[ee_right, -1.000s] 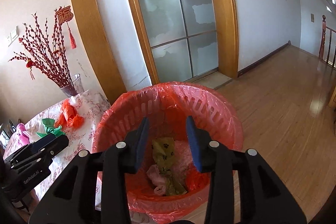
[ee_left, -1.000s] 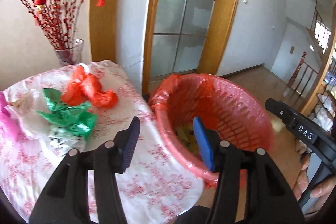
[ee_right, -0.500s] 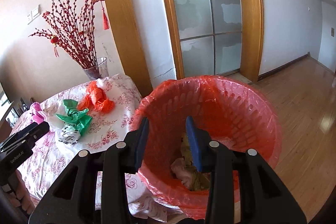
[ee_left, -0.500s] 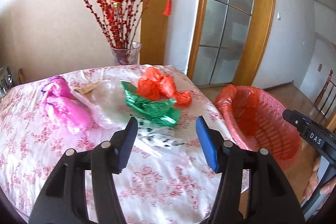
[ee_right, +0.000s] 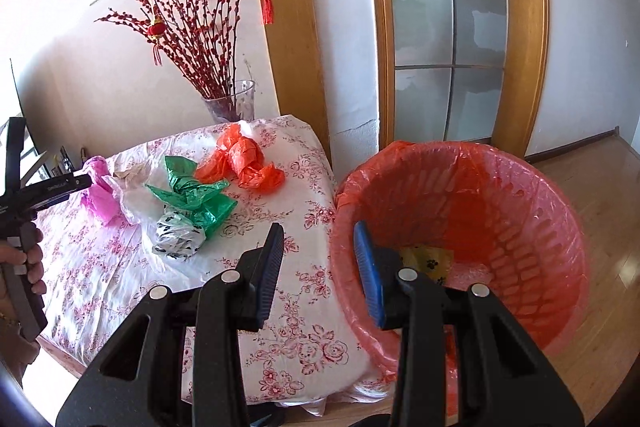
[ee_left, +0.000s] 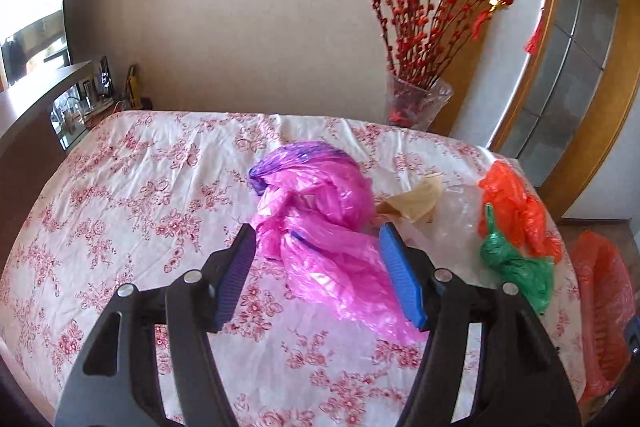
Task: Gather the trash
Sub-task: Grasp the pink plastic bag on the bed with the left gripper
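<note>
A crumpled pink plastic bag [ee_left: 320, 227] lies on the floral tablecloth [ee_left: 140, 195], right in front of my open, empty left gripper [ee_left: 316, 255]. It also shows in the right wrist view [ee_right: 98, 197]. Beside it lie a tan scrap [ee_left: 416, 203], a clear bag [ee_right: 136, 201], a green bag [ee_right: 192, 197], an orange bag [ee_right: 244, 163] and a black-and-white wrapper [ee_right: 178, 237]. My right gripper [ee_right: 318, 255] is open and empty, over the gap between the table and the red-lined trash basket [ee_right: 520, 227].
A glass vase [ee_right: 234, 103] with red branches stands at the table's back edge. Trash lies inside the basket [ee_right: 430, 261]. A wooden door frame and glass door are behind it. A shelf with small items [ee_left: 72, 99] is left of the table.
My left gripper has swung left from the basket over the table and now faces the pink bag. My right gripper has turned slightly left, bringing more of the table into view.
</note>
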